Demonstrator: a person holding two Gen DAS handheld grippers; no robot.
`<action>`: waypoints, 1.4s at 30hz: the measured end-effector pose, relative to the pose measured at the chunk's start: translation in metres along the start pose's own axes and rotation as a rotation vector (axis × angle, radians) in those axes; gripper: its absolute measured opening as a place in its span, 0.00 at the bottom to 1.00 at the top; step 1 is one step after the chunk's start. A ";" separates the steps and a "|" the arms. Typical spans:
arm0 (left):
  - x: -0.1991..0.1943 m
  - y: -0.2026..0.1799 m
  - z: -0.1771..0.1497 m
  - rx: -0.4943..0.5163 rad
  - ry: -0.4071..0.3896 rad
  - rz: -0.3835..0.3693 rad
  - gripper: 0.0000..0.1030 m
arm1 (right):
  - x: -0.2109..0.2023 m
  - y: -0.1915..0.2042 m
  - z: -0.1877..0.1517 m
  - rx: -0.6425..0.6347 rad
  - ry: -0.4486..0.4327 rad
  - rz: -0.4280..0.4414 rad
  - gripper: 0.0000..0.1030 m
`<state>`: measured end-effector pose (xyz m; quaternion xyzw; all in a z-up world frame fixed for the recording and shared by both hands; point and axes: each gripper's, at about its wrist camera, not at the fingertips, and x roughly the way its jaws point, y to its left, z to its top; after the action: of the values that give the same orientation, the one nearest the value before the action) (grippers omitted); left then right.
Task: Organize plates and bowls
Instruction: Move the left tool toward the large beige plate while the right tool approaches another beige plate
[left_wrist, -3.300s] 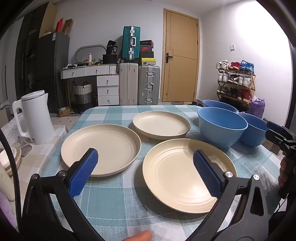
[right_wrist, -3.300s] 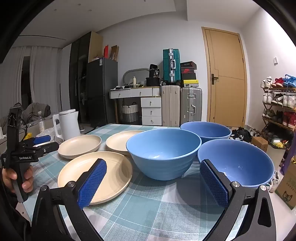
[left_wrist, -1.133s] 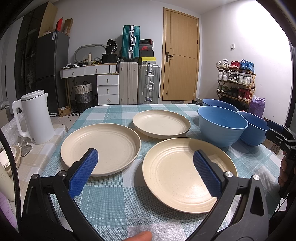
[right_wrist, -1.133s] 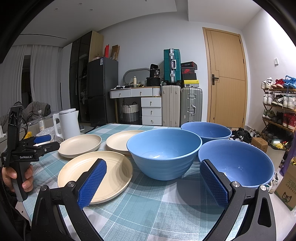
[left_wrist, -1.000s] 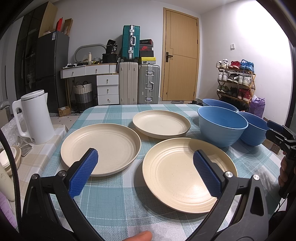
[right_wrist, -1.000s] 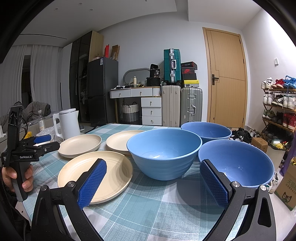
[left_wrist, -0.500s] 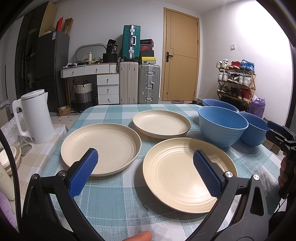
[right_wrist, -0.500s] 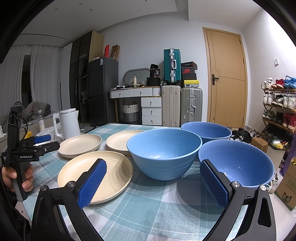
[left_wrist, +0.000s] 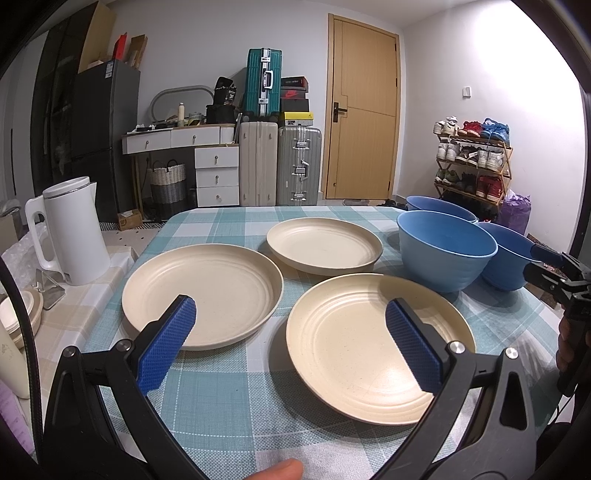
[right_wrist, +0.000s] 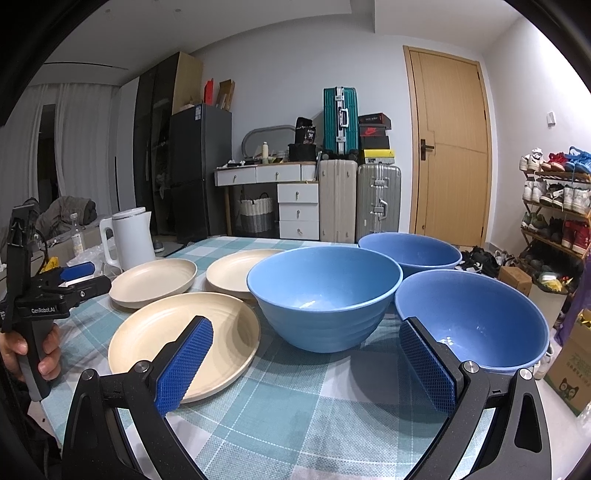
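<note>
Three cream plates lie apart on the checked tablecloth (left_wrist: 236, 402): a near plate (left_wrist: 373, 343), a left plate (left_wrist: 207, 288) and a far plate (left_wrist: 325, 245). Three blue bowls stand to the right: a middle bowl (right_wrist: 325, 291), a near bowl (right_wrist: 476, 321) and a far bowl (right_wrist: 410, 251). My left gripper (left_wrist: 290, 343) hovers open over the table's front edge, short of the near and left plates, holding nothing. My right gripper (right_wrist: 306, 362) is open and empty, just before the middle and near bowls. Each gripper shows in the other's view, held by a hand.
A white electric kettle (left_wrist: 68, 229) stands on a side surface left of the table, with small dishes (left_wrist: 18, 314) near it. Behind the table are suitcases (left_wrist: 280, 166), a drawer desk, a door and a shoe rack (left_wrist: 472, 158). A cardboard box (right_wrist: 569, 373) sits on the floor at right.
</note>
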<state>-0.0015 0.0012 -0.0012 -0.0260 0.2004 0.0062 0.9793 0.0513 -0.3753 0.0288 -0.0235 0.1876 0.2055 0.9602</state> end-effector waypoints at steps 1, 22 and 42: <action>0.000 0.001 0.000 -0.005 0.006 0.008 1.00 | 0.001 0.000 0.000 0.002 0.008 -0.002 1.00; 0.012 0.023 0.019 -0.094 0.126 0.107 1.00 | 0.027 0.037 0.033 -0.006 0.101 0.107 1.00; 0.019 0.066 0.059 -0.213 0.167 0.166 1.00 | 0.078 0.092 0.096 -0.037 0.174 0.230 1.00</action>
<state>0.0373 0.0700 0.0420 -0.1135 0.2809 0.1060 0.9471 0.1138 -0.2490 0.0923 -0.0374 0.2676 0.3150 0.9098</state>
